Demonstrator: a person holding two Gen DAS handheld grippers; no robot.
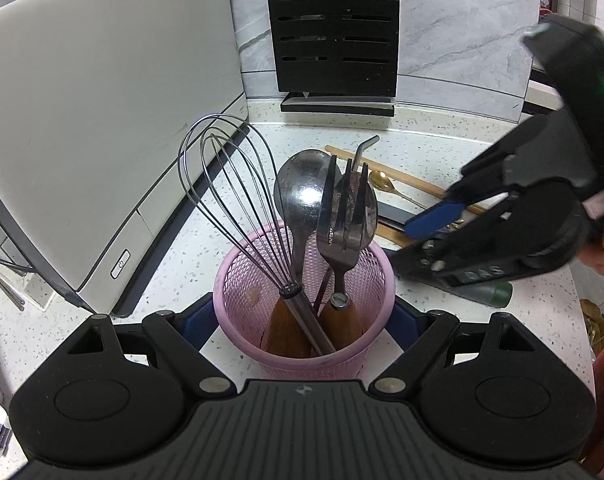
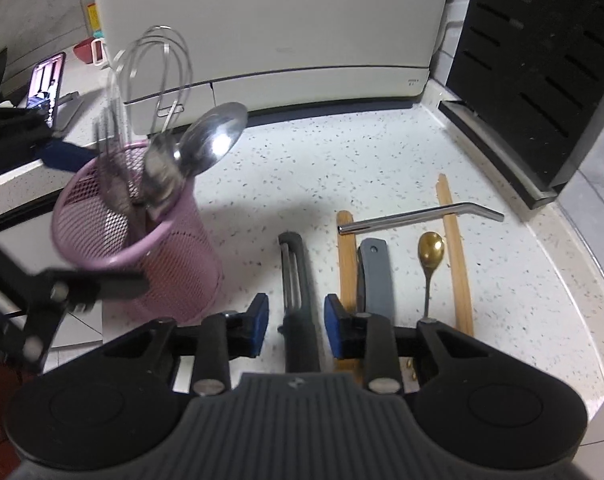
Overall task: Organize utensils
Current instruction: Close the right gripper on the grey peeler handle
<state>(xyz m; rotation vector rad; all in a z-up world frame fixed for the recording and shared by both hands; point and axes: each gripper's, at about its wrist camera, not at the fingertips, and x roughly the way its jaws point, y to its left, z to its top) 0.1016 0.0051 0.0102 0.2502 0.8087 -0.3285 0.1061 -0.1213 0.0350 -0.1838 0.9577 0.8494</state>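
A pink mesh cup (image 1: pixel 302 312) stands between the fingers of my left gripper (image 1: pixel 304 326), which are close against its sides. It holds a whisk (image 1: pixel 230 192), a large spoon (image 1: pixel 302 196) and a fork (image 1: pixel 344 216). In the right wrist view the cup (image 2: pixel 142 248) is at the left. My right gripper (image 2: pixel 296 326) is open, its blue pads either side of a dark peeler (image 2: pixel 298 280) lying on the counter. Beside it lie wooden chopsticks (image 2: pixel 456 256), a metal straw (image 2: pixel 422 218), a gold spoon (image 2: pixel 430 252) and a grey-handled tool (image 2: pixel 376 276).
A white appliance (image 1: pixel 102 140) stands at the left on the speckled counter (image 2: pixel 342 168). A black slotted knife block (image 1: pixel 334 28) stands at the back wall. A phone (image 2: pixel 48 88) and a bottle (image 2: pixel 88 4) are at the far left.
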